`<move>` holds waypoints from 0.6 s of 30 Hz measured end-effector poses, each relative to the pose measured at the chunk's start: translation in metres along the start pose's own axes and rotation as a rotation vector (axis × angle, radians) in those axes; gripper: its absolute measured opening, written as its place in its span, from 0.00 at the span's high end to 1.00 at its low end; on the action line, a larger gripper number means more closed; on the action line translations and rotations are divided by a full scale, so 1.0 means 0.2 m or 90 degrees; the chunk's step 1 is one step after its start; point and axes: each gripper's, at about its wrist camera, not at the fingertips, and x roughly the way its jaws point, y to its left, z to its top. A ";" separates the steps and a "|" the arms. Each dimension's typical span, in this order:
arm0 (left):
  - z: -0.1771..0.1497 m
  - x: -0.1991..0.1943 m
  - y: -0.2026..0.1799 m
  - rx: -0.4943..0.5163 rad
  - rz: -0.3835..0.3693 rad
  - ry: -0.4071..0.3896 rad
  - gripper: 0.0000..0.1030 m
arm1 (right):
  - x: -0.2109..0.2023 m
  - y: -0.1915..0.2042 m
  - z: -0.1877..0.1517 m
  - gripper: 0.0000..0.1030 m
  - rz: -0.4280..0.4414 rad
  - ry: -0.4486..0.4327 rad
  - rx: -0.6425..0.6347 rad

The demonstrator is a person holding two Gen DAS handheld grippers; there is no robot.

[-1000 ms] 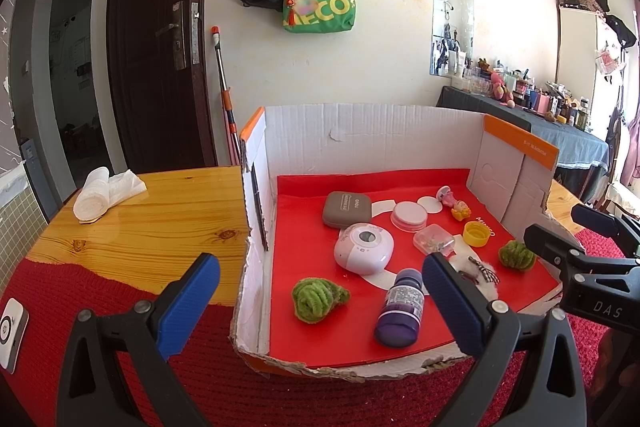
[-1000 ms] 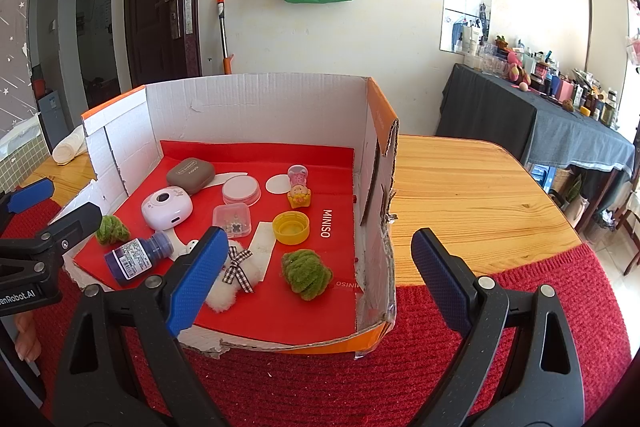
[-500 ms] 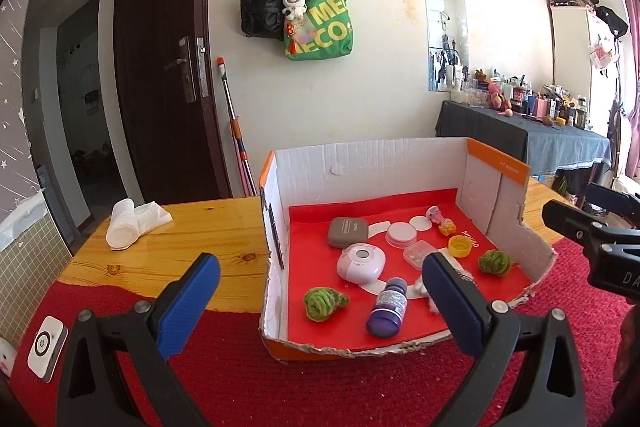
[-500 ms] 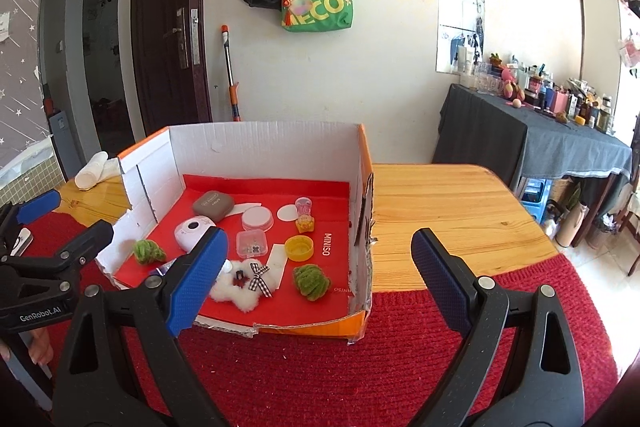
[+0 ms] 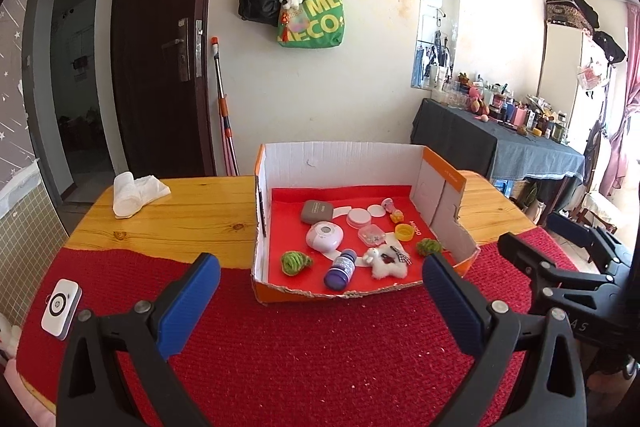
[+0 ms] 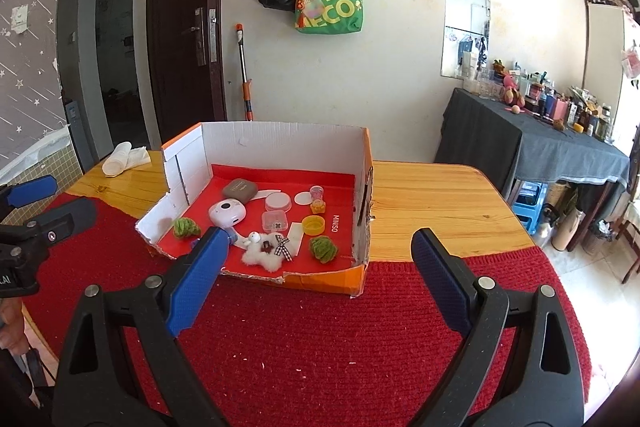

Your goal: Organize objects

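Jaws of both grippers stand wide apart, nothing between them: left gripper (image 5: 320, 301), right gripper (image 6: 320, 277), both over the red mat (image 5: 304, 355). Beyond them, a cardboard box (image 6: 280, 139) sits on the worktop (image 6: 432, 211), holding a purple bottle (image 5: 340, 269), white plush (image 6: 266, 251), yellow cap (image 6: 313, 225), green pompoms.
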 end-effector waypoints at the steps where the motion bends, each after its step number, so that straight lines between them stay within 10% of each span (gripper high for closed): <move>1: -0.01 -0.01 0.00 0.000 -0.002 0.005 0.00 | 0.00 0.00 -0.01 0.09 0.000 0.005 -0.001; 18: -0.42 0.46 0.05 -0.017 0.062 0.191 0.00 | 0.35 0.04 -0.35 0.09 -0.017 0.203 -0.012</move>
